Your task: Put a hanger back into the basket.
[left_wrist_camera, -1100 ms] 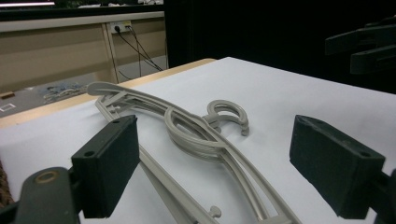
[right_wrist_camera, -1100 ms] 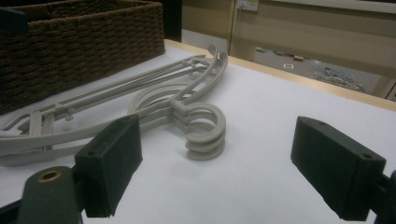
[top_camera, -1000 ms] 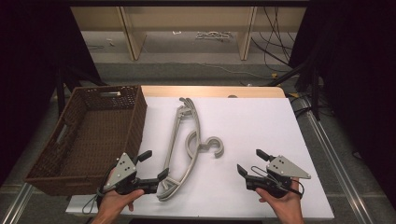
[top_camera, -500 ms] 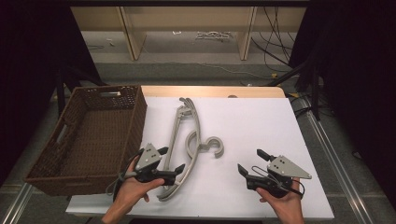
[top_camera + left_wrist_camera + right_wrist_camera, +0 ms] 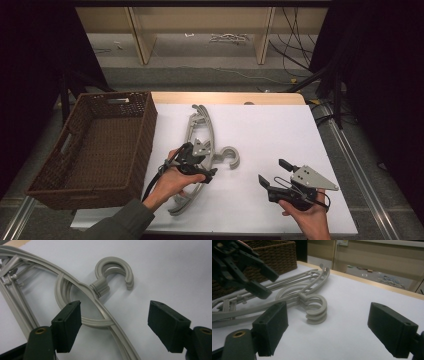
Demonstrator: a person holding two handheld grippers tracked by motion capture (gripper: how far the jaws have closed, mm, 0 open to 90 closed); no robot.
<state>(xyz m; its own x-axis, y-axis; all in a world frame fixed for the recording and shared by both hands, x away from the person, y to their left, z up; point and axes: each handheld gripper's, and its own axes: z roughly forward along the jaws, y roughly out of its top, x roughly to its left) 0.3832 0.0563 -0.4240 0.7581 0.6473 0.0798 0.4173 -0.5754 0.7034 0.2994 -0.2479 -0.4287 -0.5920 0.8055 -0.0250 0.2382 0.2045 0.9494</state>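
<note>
Reaching over the grey plastic hangers (image 5: 200, 150) stacked mid-table right of the wicker basket (image 5: 95, 145), the left gripper (image 5: 113, 322) has just been narrowing its spread jaws astride the frame below the hooks, pads not yet pressing; the right gripper (image 5: 272, 172) waits spread, near right. Next, I'd say: pinch the bundle cleanly.

High view is looking forward and down over the white table (image 5: 280, 130). Left gripper view is sitting close, facing steeply down at the grey hangers (image 5: 100, 287). Right gripper view is looking low and level across the table; both are sharing the hangers' hooks
</note>
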